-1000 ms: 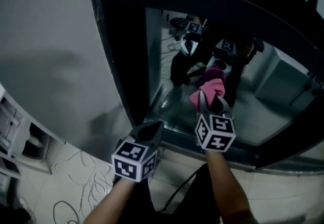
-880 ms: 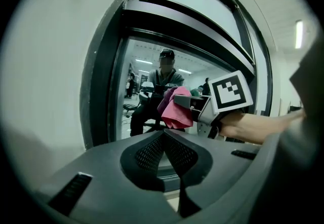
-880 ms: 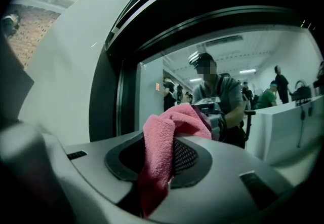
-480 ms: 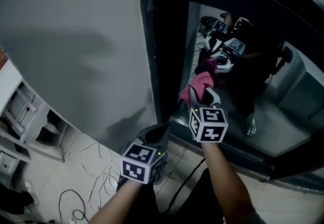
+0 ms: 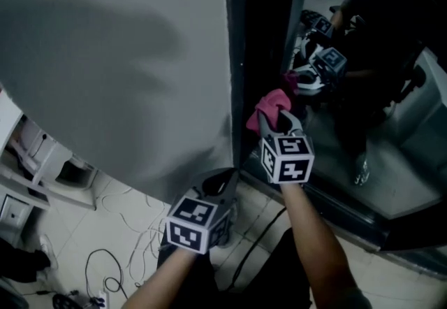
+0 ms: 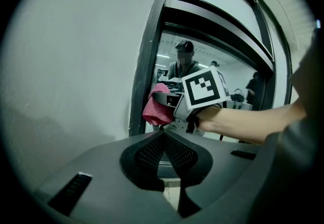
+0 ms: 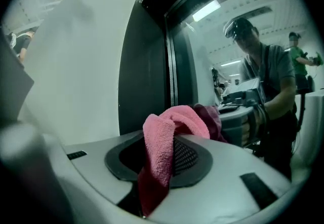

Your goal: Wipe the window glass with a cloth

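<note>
My right gripper [image 5: 274, 113] is shut on a pink cloth [image 5: 268, 104], and the cloth [image 7: 169, 137] bulges out over its jaws against the window glass [image 5: 363, 112] near the dark frame's left upright [image 5: 241, 56]. The glass [image 7: 223, 66] mirrors the cloth, both grippers and the person. The left gripper view shows the same pink cloth [image 6: 156, 106] at the frame. My left gripper [image 5: 222, 176] hangs lower and to the left, below the sill, jaws shut with nothing between them [image 6: 163, 139].
A plain grey wall [image 5: 119, 63] fills the left side. Loose cables [image 5: 133, 245] lie on the tiled floor below, beside white shelving [image 5: 28, 175] at the far left. The window's lower sill [image 5: 342, 210] runs diagonally under the right gripper.
The right gripper with the cloth has slid left across the glass to the frame's left upright. My view has swung the same way. The left gripper has held its place.
</note>
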A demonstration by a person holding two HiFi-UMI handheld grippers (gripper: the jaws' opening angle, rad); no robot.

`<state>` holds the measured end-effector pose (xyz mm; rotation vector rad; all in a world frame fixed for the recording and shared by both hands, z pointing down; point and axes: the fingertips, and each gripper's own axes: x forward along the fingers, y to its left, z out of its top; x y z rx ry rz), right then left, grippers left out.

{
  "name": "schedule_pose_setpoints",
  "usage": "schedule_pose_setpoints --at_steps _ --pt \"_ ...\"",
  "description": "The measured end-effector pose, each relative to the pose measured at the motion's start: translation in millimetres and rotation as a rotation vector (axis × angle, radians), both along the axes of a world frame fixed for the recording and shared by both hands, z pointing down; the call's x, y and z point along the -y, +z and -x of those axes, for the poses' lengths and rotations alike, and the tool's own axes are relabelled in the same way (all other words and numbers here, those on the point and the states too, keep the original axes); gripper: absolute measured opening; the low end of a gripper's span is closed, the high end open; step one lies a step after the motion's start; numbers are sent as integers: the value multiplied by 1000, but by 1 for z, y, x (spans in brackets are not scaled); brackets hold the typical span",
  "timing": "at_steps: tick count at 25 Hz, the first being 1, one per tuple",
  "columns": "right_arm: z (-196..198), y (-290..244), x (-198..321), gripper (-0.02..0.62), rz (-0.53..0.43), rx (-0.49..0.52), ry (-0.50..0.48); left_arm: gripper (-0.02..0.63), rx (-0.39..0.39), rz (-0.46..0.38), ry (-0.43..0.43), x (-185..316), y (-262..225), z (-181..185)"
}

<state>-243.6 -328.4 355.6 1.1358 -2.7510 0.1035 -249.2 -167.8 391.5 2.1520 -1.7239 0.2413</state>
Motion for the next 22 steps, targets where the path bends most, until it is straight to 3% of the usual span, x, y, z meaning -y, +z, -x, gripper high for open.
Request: schedule_pose_setpoints --at_steps 6,13,22 --pt "1 29 2 103 29 -31 11 0 13 20 6 -3 8 5" --pt "-40 28 5 103 22 -24 113 0 13 24 50 3 8 -12" --pt "-141 34 -5 103 10 -12 232 0 23 13 150 13 14 -82"
